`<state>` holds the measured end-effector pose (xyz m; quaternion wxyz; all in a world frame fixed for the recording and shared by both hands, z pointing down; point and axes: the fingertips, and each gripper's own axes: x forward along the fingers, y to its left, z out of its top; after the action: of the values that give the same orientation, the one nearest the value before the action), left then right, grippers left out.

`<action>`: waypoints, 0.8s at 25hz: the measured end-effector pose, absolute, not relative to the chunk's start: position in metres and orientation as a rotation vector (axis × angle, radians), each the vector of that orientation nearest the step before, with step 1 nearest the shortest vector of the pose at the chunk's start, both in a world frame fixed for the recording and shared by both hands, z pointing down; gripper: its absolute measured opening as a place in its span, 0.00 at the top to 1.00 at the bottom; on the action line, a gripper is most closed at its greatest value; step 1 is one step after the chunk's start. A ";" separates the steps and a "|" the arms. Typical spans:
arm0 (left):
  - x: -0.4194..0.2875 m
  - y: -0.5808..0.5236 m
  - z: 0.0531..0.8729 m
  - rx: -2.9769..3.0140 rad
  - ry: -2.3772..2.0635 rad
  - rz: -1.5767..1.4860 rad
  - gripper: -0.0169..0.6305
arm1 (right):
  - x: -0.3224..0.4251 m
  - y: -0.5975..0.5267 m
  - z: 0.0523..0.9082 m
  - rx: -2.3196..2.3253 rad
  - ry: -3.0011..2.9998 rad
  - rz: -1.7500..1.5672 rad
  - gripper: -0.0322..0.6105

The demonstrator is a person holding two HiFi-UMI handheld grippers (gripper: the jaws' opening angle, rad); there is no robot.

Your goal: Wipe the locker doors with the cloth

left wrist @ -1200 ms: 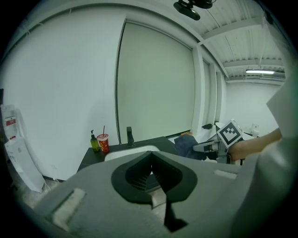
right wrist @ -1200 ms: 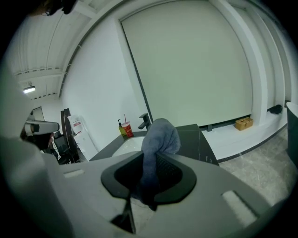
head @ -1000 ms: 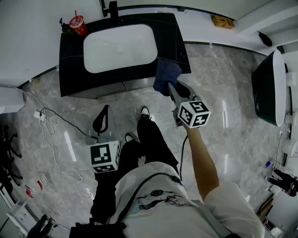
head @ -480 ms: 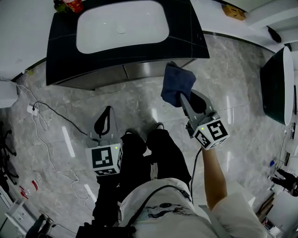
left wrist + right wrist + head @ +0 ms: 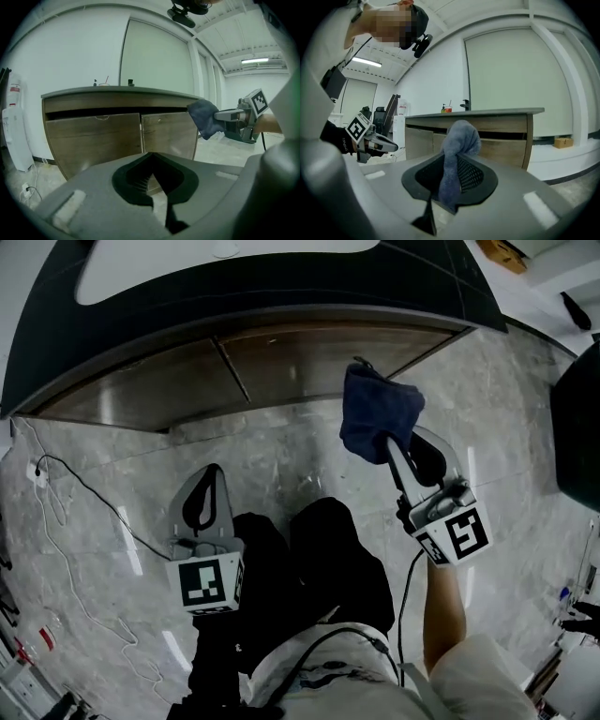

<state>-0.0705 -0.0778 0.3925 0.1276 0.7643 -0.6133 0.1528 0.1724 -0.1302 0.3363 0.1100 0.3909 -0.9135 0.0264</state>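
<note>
The cabinet has two wooden doors, the left door (image 5: 131, 381) (image 5: 93, 140) and the right door (image 5: 328, 348) (image 5: 169, 133), under a dark counter (image 5: 281, 287). My right gripper (image 5: 389, 442) (image 5: 450, 180) is shut on a dark blue cloth (image 5: 378, 413) (image 5: 457, 140) (image 5: 204, 117). The cloth bunches up above the jaws, in front of the right door and a little apart from it. My left gripper (image 5: 212, 474) (image 5: 151, 180) hangs low beside the person's legs, shut with nothing in it, facing the doors.
A cable (image 5: 94, 493) trails across the marble floor at left. A white appliance (image 5: 11, 126) stands left of the cabinet. Small items (image 5: 101, 83) sit on the counter. A dark fixture (image 5: 577, 427) lies at right. The person's legs (image 5: 319, 559) are between the grippers.
The view has dropped toward the cabinet front, so the sink has slid out at the top. The right gripper has carried the cloth down from the counter edge to door height. The left gripper barely moved.
</note>
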 end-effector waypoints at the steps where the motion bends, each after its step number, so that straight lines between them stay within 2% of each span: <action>1: -0.072 -0.082 0.404 2.234 -1.798 0.437 0.97 | 0.173 -0.134 0.349 1.164 -2.686 0.048 0.83; 9: -0.082 -0.116 0.492 2.333 -1.907 0.372 0.97 | 0.176 -0.173 0.452 1.184 -2.701 -0.179 0.83; 20: -0.106 -0.088 0.539 2.262 -2.020 0.373 0.97 | 0.200 -0.194 0.548 1.242 -2.665 -0.145 0.83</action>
<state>-0.1057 -0.0879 0.5389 0.0430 0.7395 -0.6606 0.1219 0.1999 -0.1940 0.5475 0.0988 0.4198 -0.9009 -0.0490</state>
